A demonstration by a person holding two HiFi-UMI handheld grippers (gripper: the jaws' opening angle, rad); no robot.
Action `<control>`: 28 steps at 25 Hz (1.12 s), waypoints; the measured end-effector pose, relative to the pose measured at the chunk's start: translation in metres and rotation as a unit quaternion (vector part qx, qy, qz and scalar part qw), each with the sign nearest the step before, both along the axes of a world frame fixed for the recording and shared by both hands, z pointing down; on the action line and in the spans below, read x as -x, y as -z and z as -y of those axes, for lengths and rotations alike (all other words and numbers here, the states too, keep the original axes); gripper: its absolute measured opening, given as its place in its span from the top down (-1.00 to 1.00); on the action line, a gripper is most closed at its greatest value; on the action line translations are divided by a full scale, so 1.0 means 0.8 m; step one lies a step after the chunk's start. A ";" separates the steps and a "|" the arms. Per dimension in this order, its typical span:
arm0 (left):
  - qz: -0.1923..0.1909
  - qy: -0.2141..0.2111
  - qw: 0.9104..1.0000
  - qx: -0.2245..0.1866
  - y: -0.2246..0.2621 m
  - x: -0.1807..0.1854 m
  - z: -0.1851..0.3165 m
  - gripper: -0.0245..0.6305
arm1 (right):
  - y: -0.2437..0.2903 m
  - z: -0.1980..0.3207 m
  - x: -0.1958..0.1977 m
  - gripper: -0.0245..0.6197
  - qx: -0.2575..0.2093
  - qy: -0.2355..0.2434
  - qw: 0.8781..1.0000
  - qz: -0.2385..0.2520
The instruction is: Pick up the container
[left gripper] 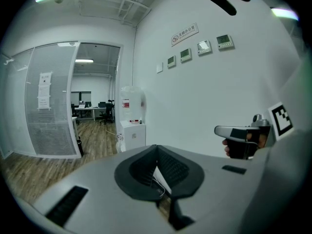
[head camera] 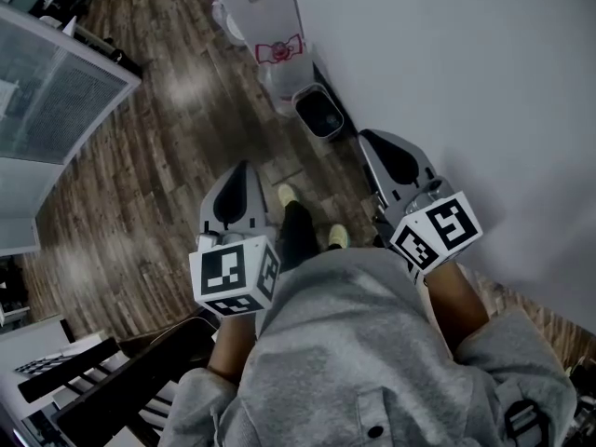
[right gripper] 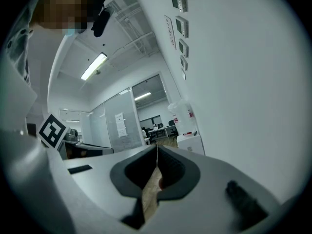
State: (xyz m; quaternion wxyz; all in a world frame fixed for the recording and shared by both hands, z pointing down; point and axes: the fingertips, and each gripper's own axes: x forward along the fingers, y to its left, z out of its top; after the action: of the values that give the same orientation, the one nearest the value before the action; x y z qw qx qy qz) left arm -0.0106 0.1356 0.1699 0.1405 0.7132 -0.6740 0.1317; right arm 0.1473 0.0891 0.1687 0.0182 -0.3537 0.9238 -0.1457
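Observation:
My left gripper is held out over the wooden floor, jaws shut with nothing between them; its own view shows the pads meeting at the tip. My right gripper is held close beside the white wall, also shut and empty. Each one shows in the other's view: the right gripper in a hand, and the left gripper's marker cube. A dark open bin stands at the foot of the wall ahead of both grippers. I cannot tell whether it is the container.
A white water dispenser stands past the bin by the wall, also in the left gripper view. A glass partition runs at the left. The person's feet are on the wood floor. A dark chair is at lower left.

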 end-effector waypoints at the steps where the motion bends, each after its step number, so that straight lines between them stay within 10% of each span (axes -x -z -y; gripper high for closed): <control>1: 0.001 -0.001 1.000 -0.002 0.000 0.000 0.003 0.88 | 0.000 0.002 0.000 0.84 -0.002 0.000 1.000 0.000; 28: -0.034 -0.051 0.998 0.012 -0.025 0.073 0.199 0.88 | -0.015 0.181 0.070 0.84 0.009 -0.043 0.998 -0.038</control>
State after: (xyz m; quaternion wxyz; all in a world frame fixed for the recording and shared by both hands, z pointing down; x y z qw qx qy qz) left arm -0.0690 -0.0235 0.1903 0.1649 0.7490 -0.6298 0.1229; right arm 0.0917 -0.0559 0.1804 -0.0139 -0.3982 0.9065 -0.1400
